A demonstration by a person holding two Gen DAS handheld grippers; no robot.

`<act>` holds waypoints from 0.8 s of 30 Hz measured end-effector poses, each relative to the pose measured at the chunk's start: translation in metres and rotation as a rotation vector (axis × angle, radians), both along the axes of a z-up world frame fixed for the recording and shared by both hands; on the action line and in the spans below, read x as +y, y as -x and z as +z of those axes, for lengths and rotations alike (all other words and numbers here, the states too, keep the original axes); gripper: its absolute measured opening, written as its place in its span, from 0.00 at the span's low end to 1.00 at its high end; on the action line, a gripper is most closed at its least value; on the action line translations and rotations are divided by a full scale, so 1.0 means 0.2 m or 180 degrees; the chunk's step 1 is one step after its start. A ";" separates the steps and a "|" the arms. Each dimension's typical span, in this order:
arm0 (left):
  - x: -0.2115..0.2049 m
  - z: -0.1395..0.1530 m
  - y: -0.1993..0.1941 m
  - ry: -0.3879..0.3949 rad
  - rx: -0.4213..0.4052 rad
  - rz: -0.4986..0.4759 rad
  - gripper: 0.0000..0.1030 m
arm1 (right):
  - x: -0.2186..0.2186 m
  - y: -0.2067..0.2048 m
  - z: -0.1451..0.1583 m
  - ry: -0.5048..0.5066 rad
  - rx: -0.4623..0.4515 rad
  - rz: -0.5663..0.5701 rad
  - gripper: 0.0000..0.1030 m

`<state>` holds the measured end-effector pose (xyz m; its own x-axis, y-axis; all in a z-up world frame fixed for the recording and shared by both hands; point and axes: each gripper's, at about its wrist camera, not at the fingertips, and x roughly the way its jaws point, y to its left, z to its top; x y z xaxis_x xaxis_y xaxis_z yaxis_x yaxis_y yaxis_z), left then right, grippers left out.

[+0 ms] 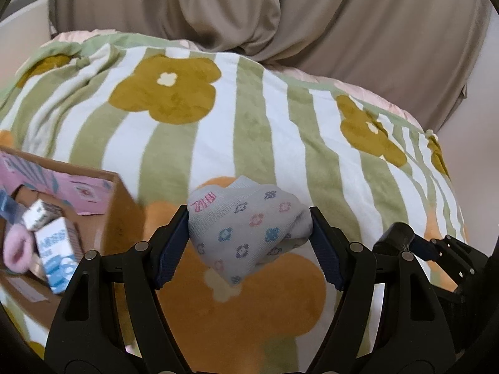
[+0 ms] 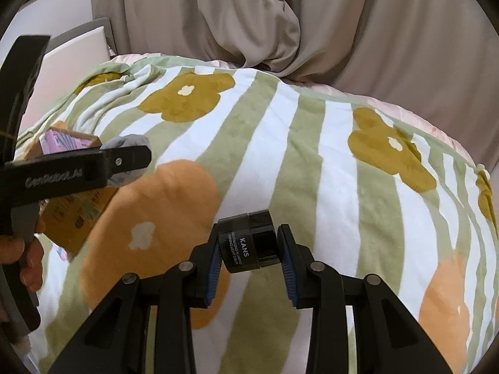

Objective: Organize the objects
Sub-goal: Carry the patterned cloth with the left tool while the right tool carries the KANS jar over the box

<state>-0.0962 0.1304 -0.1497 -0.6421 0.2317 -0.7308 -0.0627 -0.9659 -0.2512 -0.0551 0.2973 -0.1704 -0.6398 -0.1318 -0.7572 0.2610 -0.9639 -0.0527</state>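
My left gripper (image 1: 249,237) is shut on a rolled grey sock (image 1: 249,230) with small flower prints and holds it above the blanket, just right of the cardboard box (image 1: 118,205). My right gripper (image 2: 249,246) is shut on a black cosmetic jar (image 2: 246,243) labelled KANS, above the blanket. In the right wrist view the left gripper (image 2: 124,162) shows at the left with the grey sock (image 2: 131,143) by the box (image 2: 78,212). The jar and right gripper show at the lower right of the left wrist view (image 1: 402,240).
The box holds a pink fuzzy sock (image 1: 17,249), blue-and-white cartons (image 1: 57,249) and a small white box (image 1: 39,213). A green-and-white striped flower blanket (image 1: 249,118) covers the bed. Beige curtains (image 1: 312,15) hang behind. A hand (image 2: 18,252) grips the left tool.
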 end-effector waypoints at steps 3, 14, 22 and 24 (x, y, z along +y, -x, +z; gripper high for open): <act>-0.08 0.05 -0.03 0.0014 0.0041 -0.0006 0.69 | -0.07 0.00 0.04 0.0035 0.0012 -0.0012 0.31; -0.52 0.18 -0.14 0.0056 0.0125 0.0135 0.69 | -0.46 -0.03 0.16 0.0137 0.0067 0.0126 0.31; -0.89 0.20 -0.20 0.0108 0.0153 0.0334 0.69 | -0.78 -0.05 0.18 0.0155 0.0083 0.0299 0.31; -0.97 0.20 -0.22 0.0128 0.0153 0.0395 0.69 | -0.87 -0.06 0.18 0.0166 0.0091 0.0360 0.31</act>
